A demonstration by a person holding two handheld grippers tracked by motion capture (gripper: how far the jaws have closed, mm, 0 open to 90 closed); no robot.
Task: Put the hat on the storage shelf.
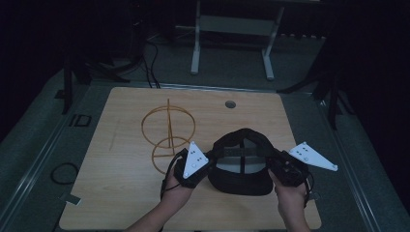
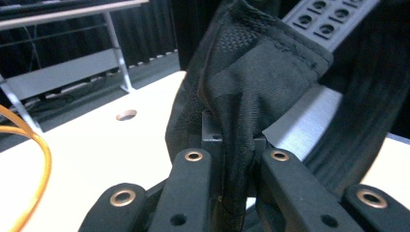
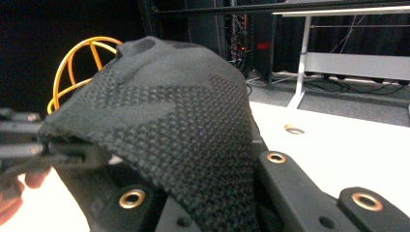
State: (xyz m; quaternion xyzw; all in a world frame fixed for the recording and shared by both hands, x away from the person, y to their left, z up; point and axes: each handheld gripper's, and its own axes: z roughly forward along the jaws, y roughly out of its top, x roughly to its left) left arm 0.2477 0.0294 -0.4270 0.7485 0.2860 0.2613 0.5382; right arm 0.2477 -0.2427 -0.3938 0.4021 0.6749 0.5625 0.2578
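High view: cap [image 1: 241,169] lies on the table [image 1: 121,193] just right of the wire stand [image 1: 167,133] — left gripper [image 1: 205,162] and right gripper [image 1: 275,164] each pinch a side of its fabric, jaws nearly closed.

Caps: I count one, a black cap [image 1: 242,164] held up between my two grippers
Wire stands: I count one, an orange wire stand [image 1: 167,131] on the counter
Counters: one, a pale wooden counter [image 1: 125,193] under everything
Holes in the counter: one, a round hole [image 1: 230,104] near the far edge
Grippers: two, my left gripper [image 1: 205,166] and my right gripper [image 1: 273,166]
Grey plates: two, one on top of each gripper
Hands: I see two, one on each gripper
Frames beyond the counter: one white frame [image 1: 232,29] standing on the floor
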